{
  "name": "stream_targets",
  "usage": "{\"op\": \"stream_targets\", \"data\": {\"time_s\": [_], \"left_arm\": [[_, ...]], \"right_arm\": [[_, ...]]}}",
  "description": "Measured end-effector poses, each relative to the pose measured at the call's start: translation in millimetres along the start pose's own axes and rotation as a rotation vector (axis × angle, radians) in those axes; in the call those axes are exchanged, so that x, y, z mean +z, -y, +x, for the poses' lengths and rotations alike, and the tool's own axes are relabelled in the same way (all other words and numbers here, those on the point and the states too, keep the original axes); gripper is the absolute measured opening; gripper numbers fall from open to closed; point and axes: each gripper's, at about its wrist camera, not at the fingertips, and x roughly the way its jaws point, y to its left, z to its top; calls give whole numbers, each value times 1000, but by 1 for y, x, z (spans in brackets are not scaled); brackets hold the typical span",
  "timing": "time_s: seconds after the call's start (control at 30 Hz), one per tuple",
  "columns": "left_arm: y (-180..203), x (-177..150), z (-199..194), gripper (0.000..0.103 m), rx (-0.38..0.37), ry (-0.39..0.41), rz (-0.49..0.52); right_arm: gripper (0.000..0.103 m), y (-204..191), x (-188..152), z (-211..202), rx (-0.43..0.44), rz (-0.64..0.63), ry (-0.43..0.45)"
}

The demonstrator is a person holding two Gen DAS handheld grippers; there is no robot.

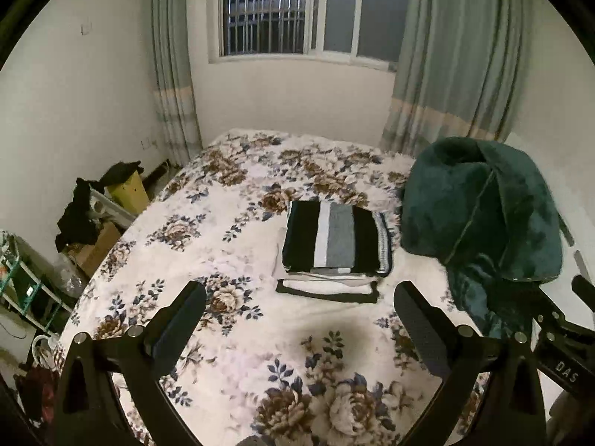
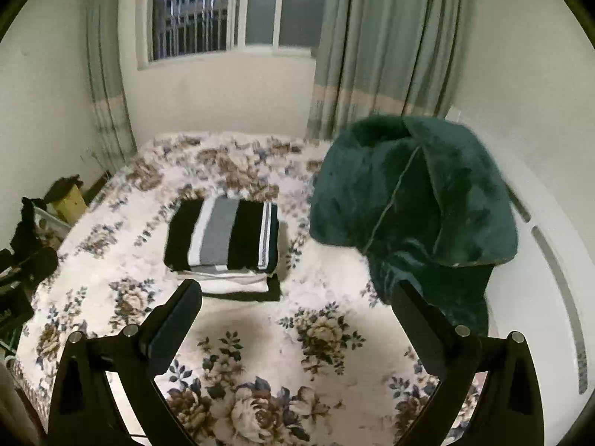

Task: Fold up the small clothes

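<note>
A folded garment with black, white and grey stripes (image 1: 334,238) (image 2: 223,236) tops a small stack in the middle of the floral bedspread (image 1: 223,334) (image 2: 260,327). Under it lies a folded white piece with dark trim (image 1: 327,290) (image 2: 241,286). My left gripper (image 1: 299,297) hovers open above the bed, short of the stack, with nothing between its fingers. My right gripper (image 2: 297,295) is open too, just in front of the stack's right corner. A dark green fleece garment (image 1: 479,215) (image 2: 412,200) is heaped to the right of the stack.
Boxes, a rack and dark clothes (image 1: 78,215) crowd the floor to the left of the bed. A barred window (image 1: 267,11) and grey-green curtains (image 1: 457,48) line the far wall. A white bed frame (image 2: 550,260) runs along the right side. The other gripper (image 1: 565,338) shows at the right edge.
</note>
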Motion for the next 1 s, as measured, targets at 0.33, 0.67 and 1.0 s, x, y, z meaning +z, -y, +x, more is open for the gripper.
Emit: {"op": "stream_targets", "data": {"time_s": [0.33, 0.67, 1.0], "left_arm": [[6, -27, -92, 103, 9, 80, 32], [12, -46, -133, 103, 9, 126, 34], [13, -56, -147, 103, 18, 147, 31]], "right_arm": [[103, 21, -26, -139, 58, 10, 100], [103, 37, -48, -212, 81, 15, 160], [103, 42, -56, -234, 98, 8, 177]]}}
